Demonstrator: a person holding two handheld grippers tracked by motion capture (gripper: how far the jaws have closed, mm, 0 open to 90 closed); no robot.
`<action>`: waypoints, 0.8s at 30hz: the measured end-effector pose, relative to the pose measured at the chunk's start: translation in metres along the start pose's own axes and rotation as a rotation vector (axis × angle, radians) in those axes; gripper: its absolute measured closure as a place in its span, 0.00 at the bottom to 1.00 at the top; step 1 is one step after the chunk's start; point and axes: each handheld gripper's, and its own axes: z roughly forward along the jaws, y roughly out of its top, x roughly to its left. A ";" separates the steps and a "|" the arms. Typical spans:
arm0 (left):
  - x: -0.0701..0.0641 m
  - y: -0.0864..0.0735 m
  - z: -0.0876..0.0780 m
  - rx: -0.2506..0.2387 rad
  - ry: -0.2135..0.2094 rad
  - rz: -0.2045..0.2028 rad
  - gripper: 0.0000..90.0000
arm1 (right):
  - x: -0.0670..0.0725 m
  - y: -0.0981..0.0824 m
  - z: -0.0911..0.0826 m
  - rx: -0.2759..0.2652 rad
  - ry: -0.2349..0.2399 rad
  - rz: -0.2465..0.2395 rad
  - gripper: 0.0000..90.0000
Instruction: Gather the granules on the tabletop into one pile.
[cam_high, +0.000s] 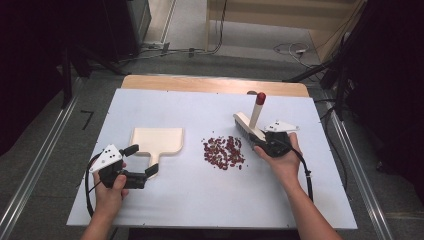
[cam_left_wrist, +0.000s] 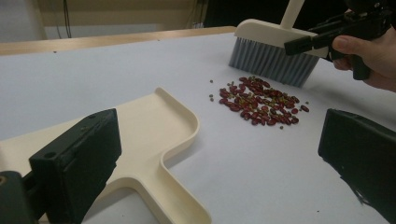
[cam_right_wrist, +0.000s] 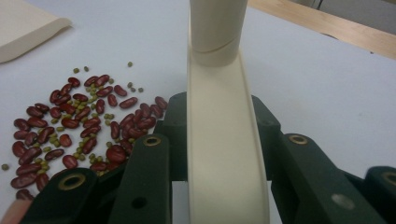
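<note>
Progress looks early: sweeping hasn't started, judging by the intact pile. Going left to right: left gripper (cam_high: 141, 160) sits at the near-left of the tabletop (cam_high: 165, 200), jaws spread apart and straddling the handle of the cream dustpan (cam_high: 157, 141), not clamped on it; in the left gripper view the handle (cam_left_wrist: 154, 186) runs between the two jaws with clear gaps on both sides. Dustpan lies flat, empty, its open mouth facing away from the person rather than at the pile, so it probably needs gripping and turning before anything can be swept in. Centre: pile of red beans (cam_high: 223, 152) mixed with small green ones (cam_right_wrist: 100, 116), still heaped together, well apart from the dustpan. Right: right gripper (cam_high: 265, 142) is clamped on the head of the cream brush (cam_high: 250, 125), bristles (cam_left_wrist: 268, 63) down just beside the far-right edge of the pile, red-tipped handle (cam_high: 260, 98) standing up. Remaining: grab dustpan, bring it to the pile, sweep beans in. Nothing on the tabletop blocks the path between brush, pile and dustpan. Off the tabletop: cables on the floor beyond, dark equipment left and right, not in the way.
</note>
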 end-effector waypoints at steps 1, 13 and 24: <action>0.000 0.000 0.000 0.000 0.000 -0.001 0.00 | 0.001 0.000 0.000 0.000 0.005 0.000 0.73; 0.001 0.000 -0.001 -0.002 0.008 -0.003 0.00 | 0.020 -0.002 -0.004 -0.002 0.023 -0.032 0.73; 0.003 -0.001 -0.002 -0.003 0.014 -0.005 0.00 | 0.026 0.003 -0.009 -0.028 0.022 -0.051 0.73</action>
